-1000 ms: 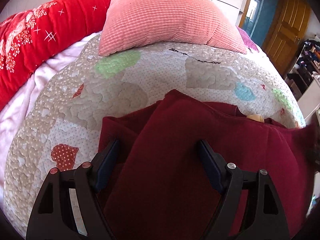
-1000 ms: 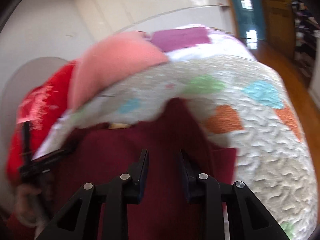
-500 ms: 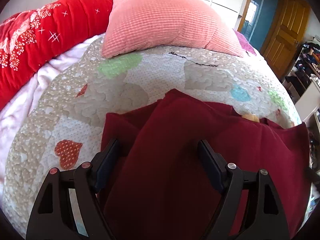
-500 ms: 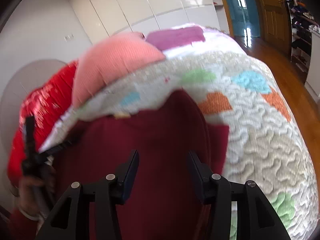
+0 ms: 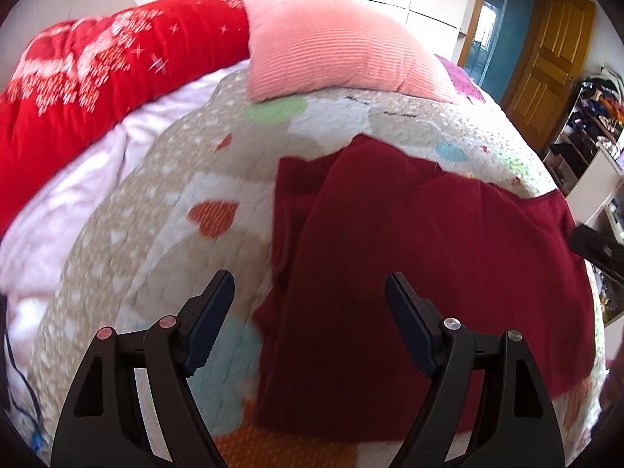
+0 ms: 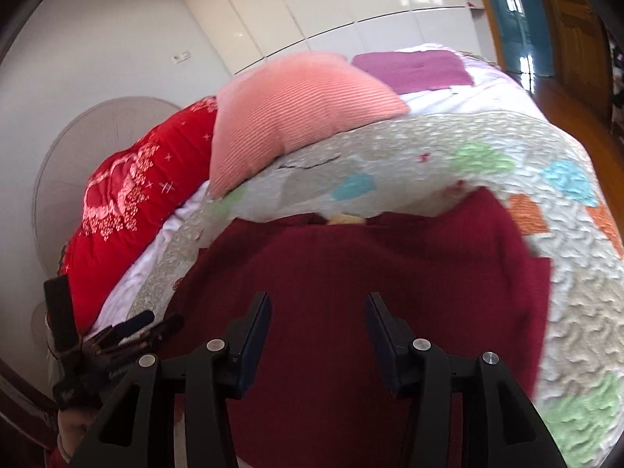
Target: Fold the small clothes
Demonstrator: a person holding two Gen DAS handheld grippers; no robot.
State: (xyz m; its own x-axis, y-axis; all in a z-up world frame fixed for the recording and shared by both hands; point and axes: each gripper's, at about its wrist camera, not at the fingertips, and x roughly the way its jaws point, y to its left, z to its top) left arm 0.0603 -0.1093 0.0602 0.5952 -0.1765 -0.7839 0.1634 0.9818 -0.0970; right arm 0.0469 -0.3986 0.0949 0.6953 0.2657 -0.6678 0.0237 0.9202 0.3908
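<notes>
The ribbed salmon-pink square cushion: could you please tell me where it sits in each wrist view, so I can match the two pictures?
Left wrist view: the ribbed salmon-pink square cushion lies top centre, on the far end of the patchwork quilt.
Right wrist view: the cushion sits upper centre-left.
Shared landmark: the red snowflake-print blanket adjoins the cushion's left side in both.

No readable text, label, brand or number showed in either view. Dark stitched marks on quilt [image 5: 374, 105] and small print on left gripper [image 6: 117, 366] stayed illegible.
</notes>
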